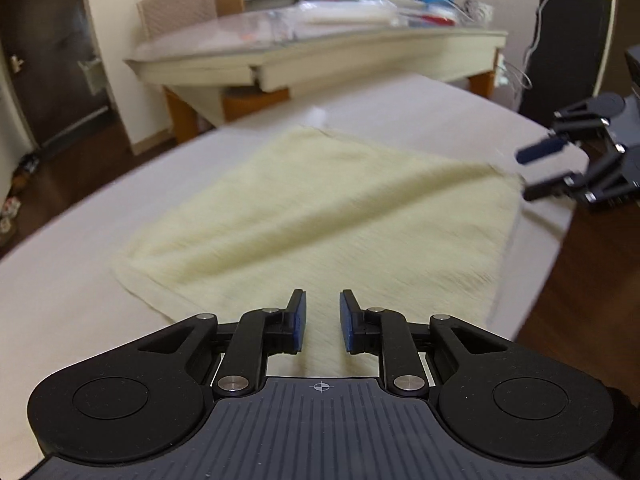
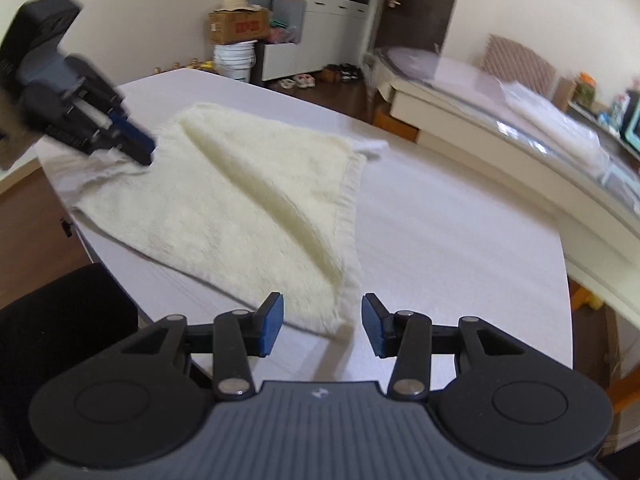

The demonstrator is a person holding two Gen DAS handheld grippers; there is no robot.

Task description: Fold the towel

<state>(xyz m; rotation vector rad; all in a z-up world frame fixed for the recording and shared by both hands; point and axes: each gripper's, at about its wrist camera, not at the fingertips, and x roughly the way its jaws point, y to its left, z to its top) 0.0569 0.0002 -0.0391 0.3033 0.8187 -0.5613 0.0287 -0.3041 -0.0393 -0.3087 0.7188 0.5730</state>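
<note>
A cream towel (image 1: 320,216) lies spread on the white table (image 1: 80,280), with a soft ridge running across it. My left gripper (image 1: 323,320) is open just above the towel's near edge, its blue pads apart. It also shows in the right wrist view (image 2: 136,148), low at the towel's far left corner. My right gripper (image 2: 322,322) is open, its jaws on either side of the towel's near corner (image 2: 332,320). In the left wrist view it (image 1: 528,174) hovers at the towel's right corner. The towel (image 2: 248,208) has a white tag at its far corner.
The white table (image 2: 460,240) ends close on my side, with dark wood floor (image 1: 580,280) beyond. A second long table (image 1: 320,52) with plastic-wrapped goods stands behind. A cardboard box (image 2: 238,26), a bucket and cabinets stand by the far wall.
</note>
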